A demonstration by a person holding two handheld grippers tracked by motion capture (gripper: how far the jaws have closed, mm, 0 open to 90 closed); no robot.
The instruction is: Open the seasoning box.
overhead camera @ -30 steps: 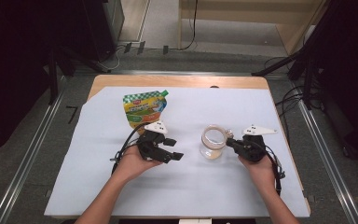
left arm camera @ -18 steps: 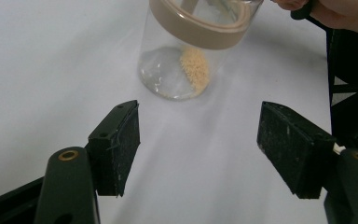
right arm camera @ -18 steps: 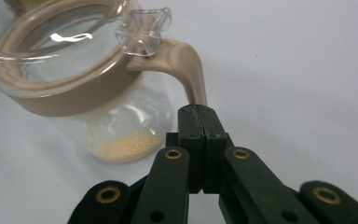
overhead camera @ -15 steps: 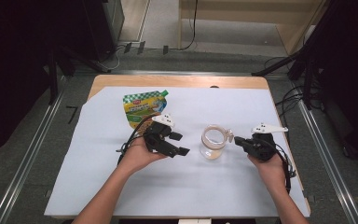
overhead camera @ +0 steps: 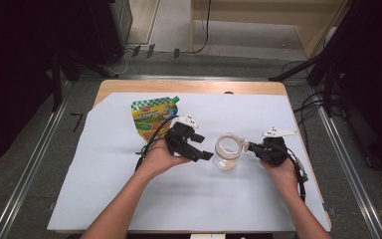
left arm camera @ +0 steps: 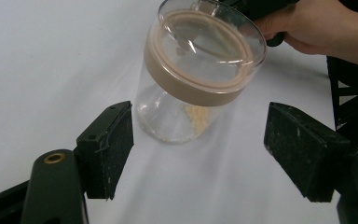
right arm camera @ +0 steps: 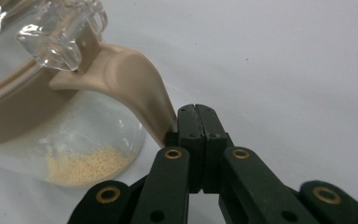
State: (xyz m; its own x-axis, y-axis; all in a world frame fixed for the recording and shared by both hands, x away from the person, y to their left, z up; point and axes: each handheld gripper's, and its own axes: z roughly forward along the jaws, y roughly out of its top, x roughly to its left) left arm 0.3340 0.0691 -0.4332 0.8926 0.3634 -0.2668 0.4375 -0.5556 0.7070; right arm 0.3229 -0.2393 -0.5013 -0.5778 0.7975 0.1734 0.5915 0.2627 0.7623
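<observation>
My right claw point(overhead camera: 249, 147) is clenched on the tan handle point(right arm camera: 135, 88) of the clear jar point(overhead camera: 227, 151), which stands mid-desk on the white sheet point(overhead camera: 258, 199). My left claw point(overhead camera: 206, 155) has just been opening; released, it hangs just left of the jar, pads point(left arm camera: 107, 149) apart from the glass.

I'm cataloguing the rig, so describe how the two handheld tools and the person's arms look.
Both are black. The left tool has two thick black jaws with scuffed flat rectangular pads and brass-coloured pivot pins. The right tool has the same black linkage arms and brass pins. Each carries a pale three-cornered plate on top and trails a black cable. The forearms are bare, no sleeves.
</observation>
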